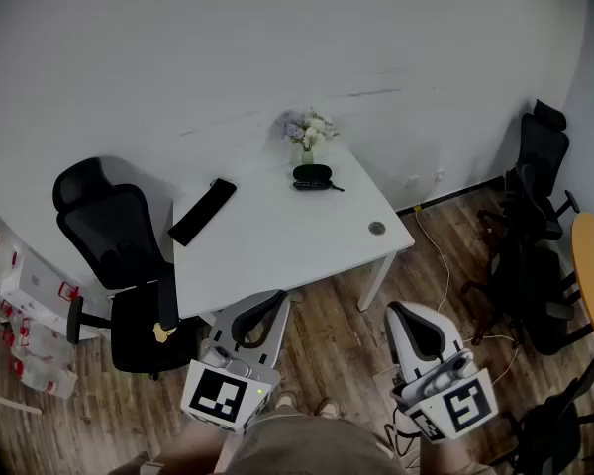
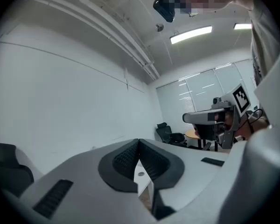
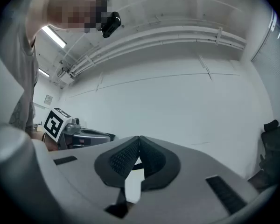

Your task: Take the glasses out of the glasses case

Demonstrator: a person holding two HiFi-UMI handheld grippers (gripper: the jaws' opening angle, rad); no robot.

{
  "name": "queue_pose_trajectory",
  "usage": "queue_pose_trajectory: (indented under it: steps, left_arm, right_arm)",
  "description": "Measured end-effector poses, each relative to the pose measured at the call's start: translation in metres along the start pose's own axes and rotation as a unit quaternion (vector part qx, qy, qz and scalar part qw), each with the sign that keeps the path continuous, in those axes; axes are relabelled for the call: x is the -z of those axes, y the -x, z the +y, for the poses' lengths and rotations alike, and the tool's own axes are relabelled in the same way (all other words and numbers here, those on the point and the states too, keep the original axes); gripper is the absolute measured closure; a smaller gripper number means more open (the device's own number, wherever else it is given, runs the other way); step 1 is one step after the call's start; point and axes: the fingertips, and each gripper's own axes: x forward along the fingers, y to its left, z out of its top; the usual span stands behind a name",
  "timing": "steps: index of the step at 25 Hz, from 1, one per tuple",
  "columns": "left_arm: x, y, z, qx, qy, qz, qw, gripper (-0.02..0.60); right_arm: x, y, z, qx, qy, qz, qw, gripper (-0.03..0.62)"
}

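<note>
White table [image 1: 277,245] by a plain wall.
A vase of flowers [image 1: 308,132] stands at its far edge, a flat black slab [image 1: 202,211] lies near the left corner, and a black office chair [image 1: 119,245] sits alongside.

White table [image 1: 277,240], rectangular, stands on wood floor [image 1: 337,334] against the wall. Four things on top. Vase of flowers [image 1: 308,139] sits at the far edge, by the wall. Black glasses case [image 1: 312,176] is just in front of the vase, close but not touching; a thin strand sticks out of its right end. Long flat black slab [image 1: 203,211] lies well left of the vase, angled, at the table's left edge. Small round disc [image 1: 377,229] lies well to the vase's right and nearer, by the right corner.
</note>
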Motion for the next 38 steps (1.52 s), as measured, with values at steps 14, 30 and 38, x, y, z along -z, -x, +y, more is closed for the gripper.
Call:
queue_pose_trajectory:
  steps: [14,30,38]
  left_arm:
    - [-0.004,-0.017,-0.020,-0.005,0.006,0.008,0.9999,0.566]
    - [0.012,-0.051,-0.006,-0.012,0.015,0.015,0.9997,0.566]
    - [0.027,-0.100,0.033,-0.015,0.009,0.023,0.9996,0.566]
  right_arm:
    - [0.010,0.014,-0.022,-0.006,-0.004,0.006,1.000,0.563]
    - [0.024,-0.012,-0.059,0.015,0.001,-0.002,1.000,0.407]
    - [0.045,-0.064,-0.099,0.005,0.035,0.036,0.999,0.405]
